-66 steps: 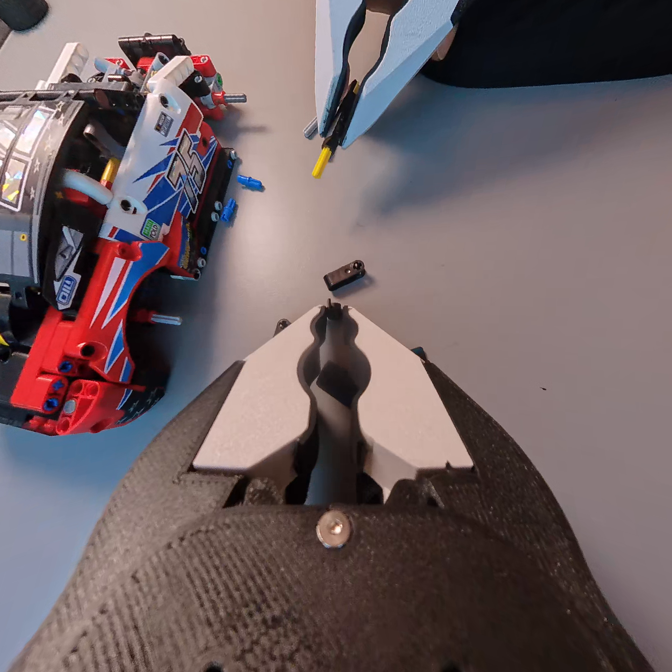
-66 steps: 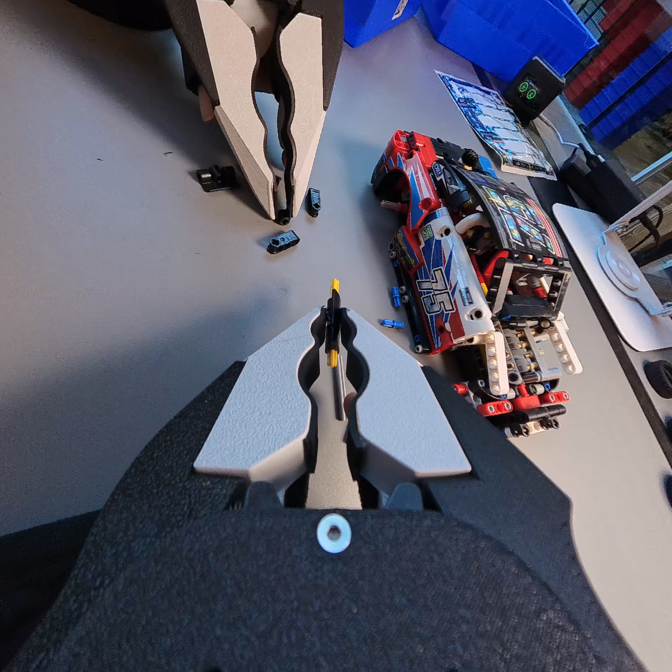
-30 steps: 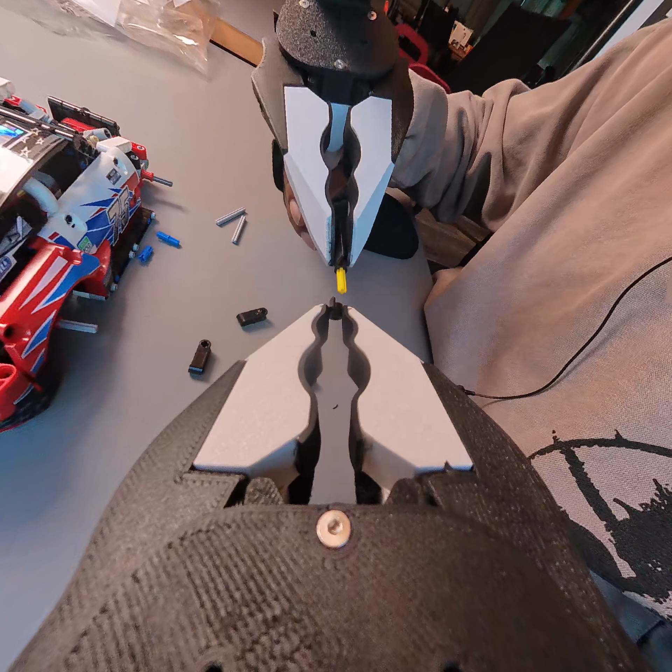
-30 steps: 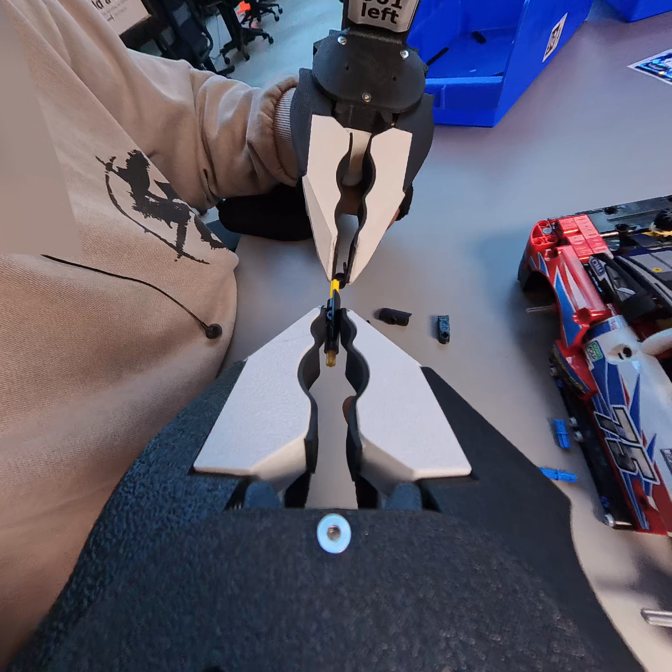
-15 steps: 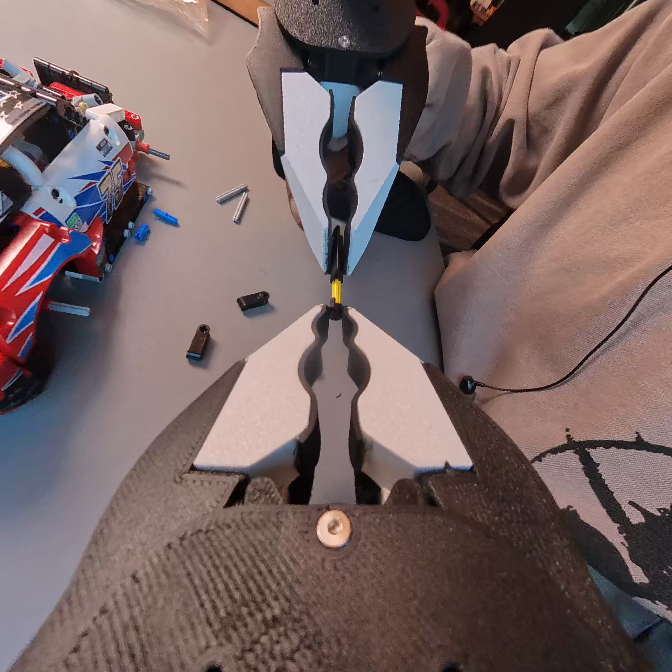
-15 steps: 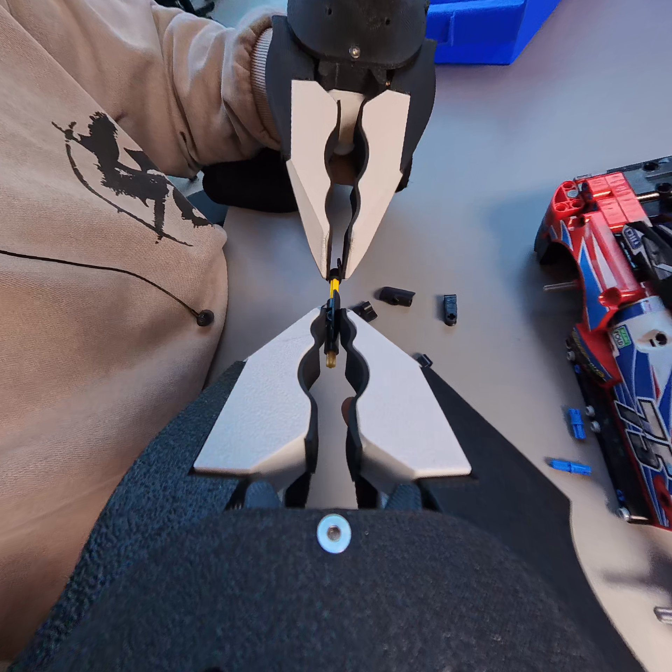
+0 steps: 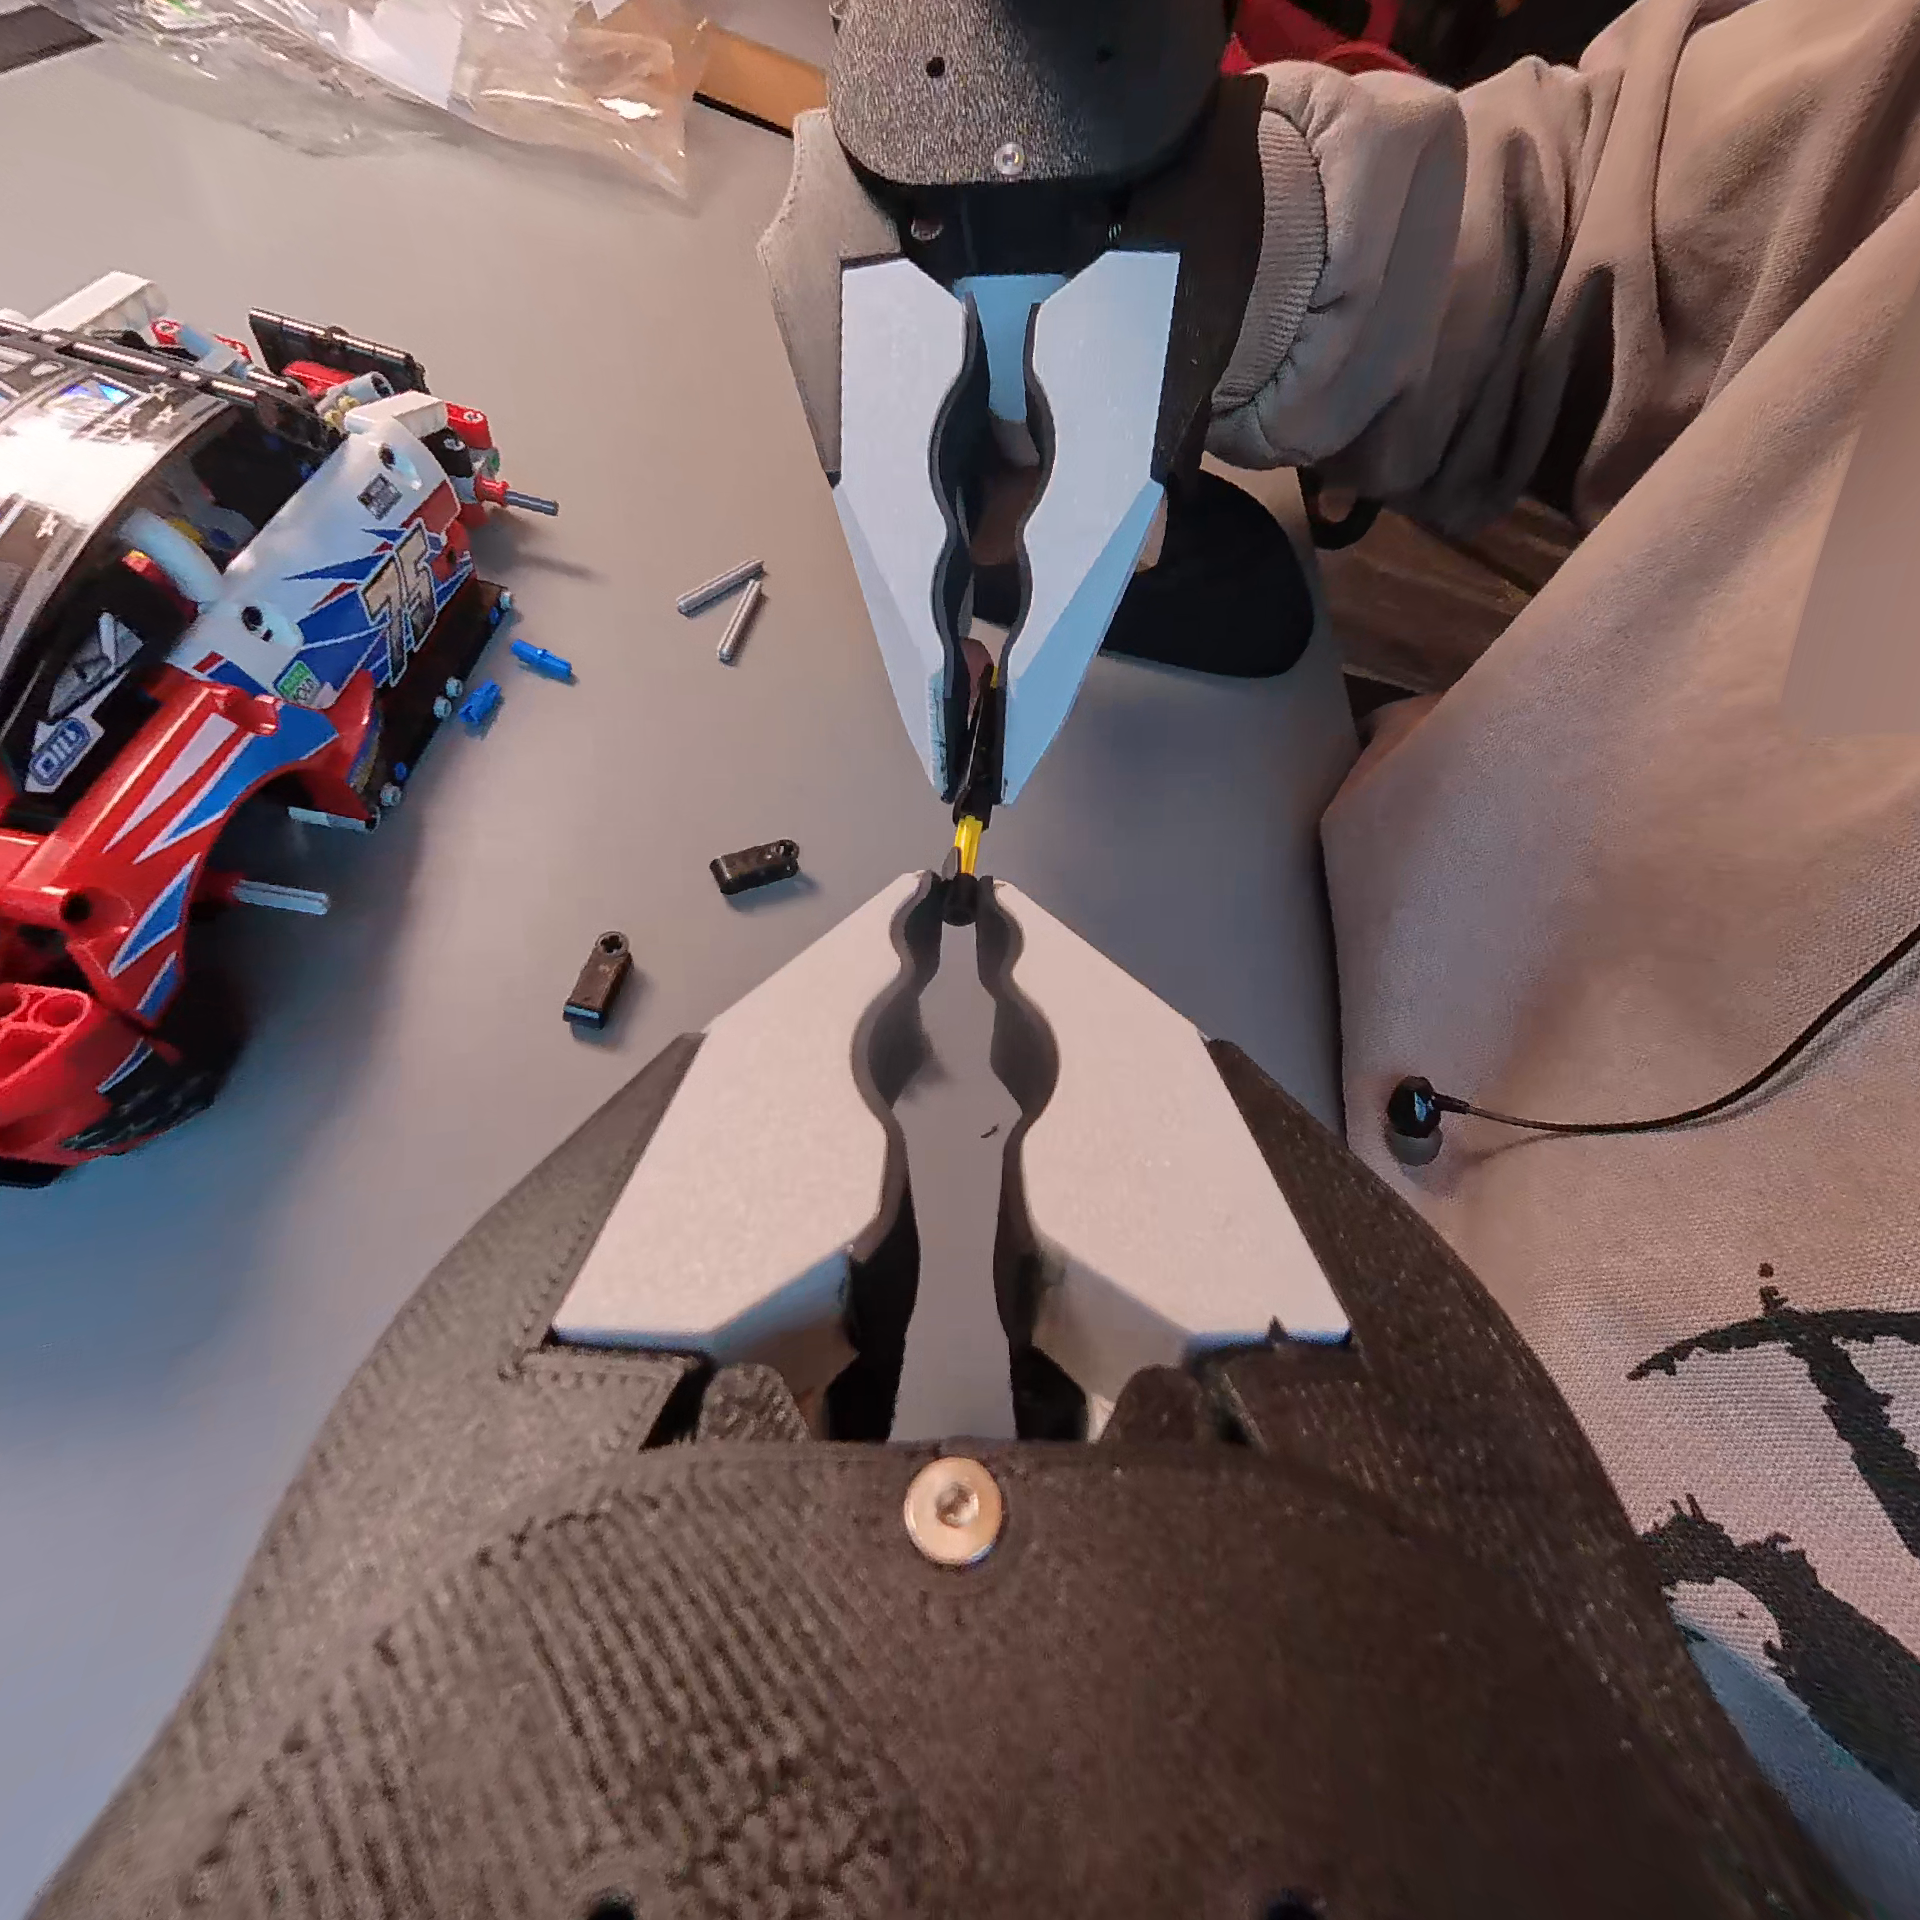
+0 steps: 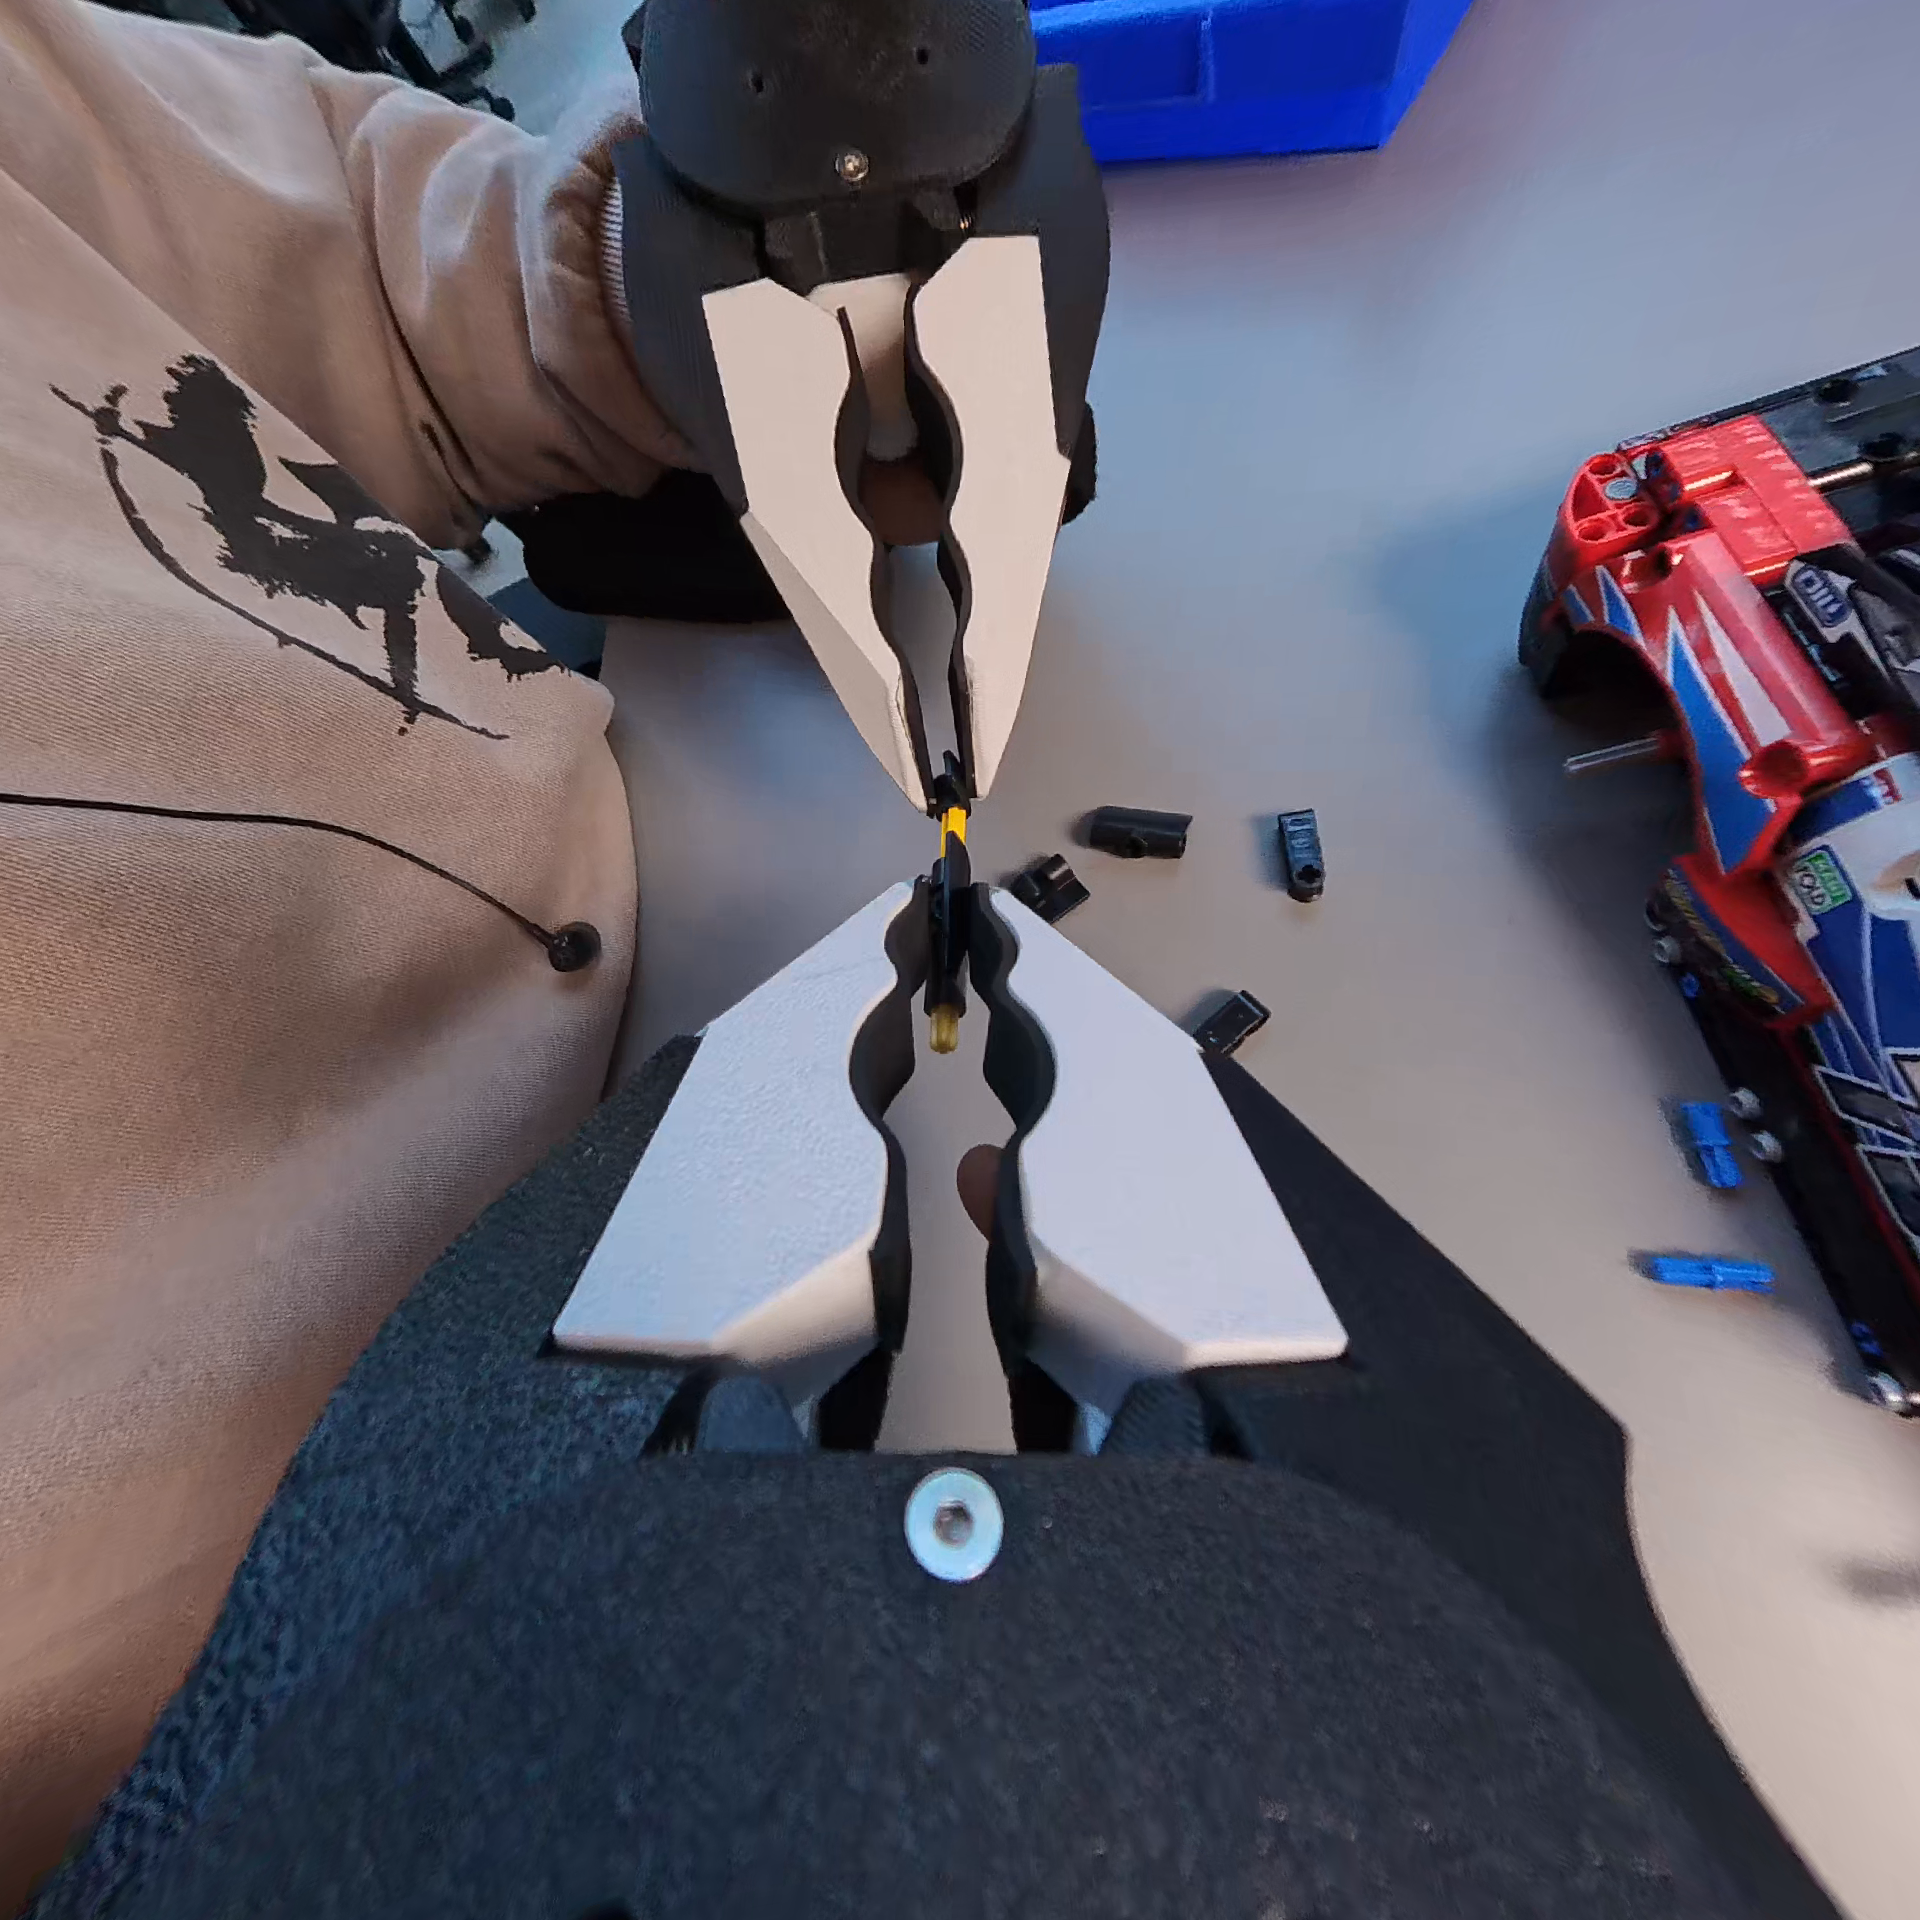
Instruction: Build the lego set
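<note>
So both grippers are up off the grey table [image 7: 312,1299], pointed nose to nose right in front of the person's beige sweatshirt [image 7: 1662,831]. The right gripper [image 8: 948,914] has its fingers pinched narrow on a black connector [image 8: 948,935] with a yellow axle [image 8: 950,826] running through it; the axle's back end pokes out between the fingers toward the camera, and its front end reaches across the gap. The left gripper [image 7: 958,896] is also squeezed narrow, its tips clamped on a tiny black piece [image 7: 956,902] that sits right at the yellow axle's tip. Whether the axle has actually gone into that piece is too small to tell.

Down on the table, the red, white and blue lego car [image 7: 208,675] sits well off to the side of the left gripper. Loose bits lie between the car and the grippers: two black connectors [image 7: 755,864], two grey axles [image 7: 727,603] lying in a V, and two blue pins [image 7: 540,657] just beside the car's side. The right wrist view also shows more small black parts [image 8: 1138,831] near the fingertips and a blue bin [image 8: 1247,73] at the far edge. Crumpled clear plastic bags [image 7: 416,73] lie at the far end in the left wrist view
</note>
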Available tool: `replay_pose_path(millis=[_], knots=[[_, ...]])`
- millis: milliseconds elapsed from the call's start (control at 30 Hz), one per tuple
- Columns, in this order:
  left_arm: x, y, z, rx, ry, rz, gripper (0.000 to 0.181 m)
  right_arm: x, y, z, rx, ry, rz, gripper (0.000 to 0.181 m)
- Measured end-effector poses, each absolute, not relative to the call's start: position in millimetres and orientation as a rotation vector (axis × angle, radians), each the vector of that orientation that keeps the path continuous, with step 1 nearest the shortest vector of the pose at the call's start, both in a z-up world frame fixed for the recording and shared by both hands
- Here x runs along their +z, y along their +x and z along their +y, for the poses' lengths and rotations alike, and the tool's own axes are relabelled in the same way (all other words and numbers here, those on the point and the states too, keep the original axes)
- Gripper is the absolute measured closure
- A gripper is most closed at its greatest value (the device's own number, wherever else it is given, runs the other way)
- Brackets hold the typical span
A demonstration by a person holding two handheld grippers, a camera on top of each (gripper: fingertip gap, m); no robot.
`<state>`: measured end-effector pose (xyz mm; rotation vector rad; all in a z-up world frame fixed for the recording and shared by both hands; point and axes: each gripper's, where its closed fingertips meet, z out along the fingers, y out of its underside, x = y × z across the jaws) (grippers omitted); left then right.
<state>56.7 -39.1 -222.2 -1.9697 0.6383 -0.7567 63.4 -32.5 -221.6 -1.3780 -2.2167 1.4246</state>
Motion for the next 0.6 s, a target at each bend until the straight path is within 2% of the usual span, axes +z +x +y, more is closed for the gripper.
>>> replay_pose_path(millis=[367, 600], knots=[[-181.6, 58.4, -47.9, -0.879, -1.748, 0.58, 0.176, -186.9, 64.5, -41.0, 1.76, -1.356, -1.978, 0.178], [-156.1, 64.2, -62.4, -0.995, -1.569, 0.616, 0.176, -163.5, 69.6, -53.9, 1.923, -1.185, -1.922, 0.177]])
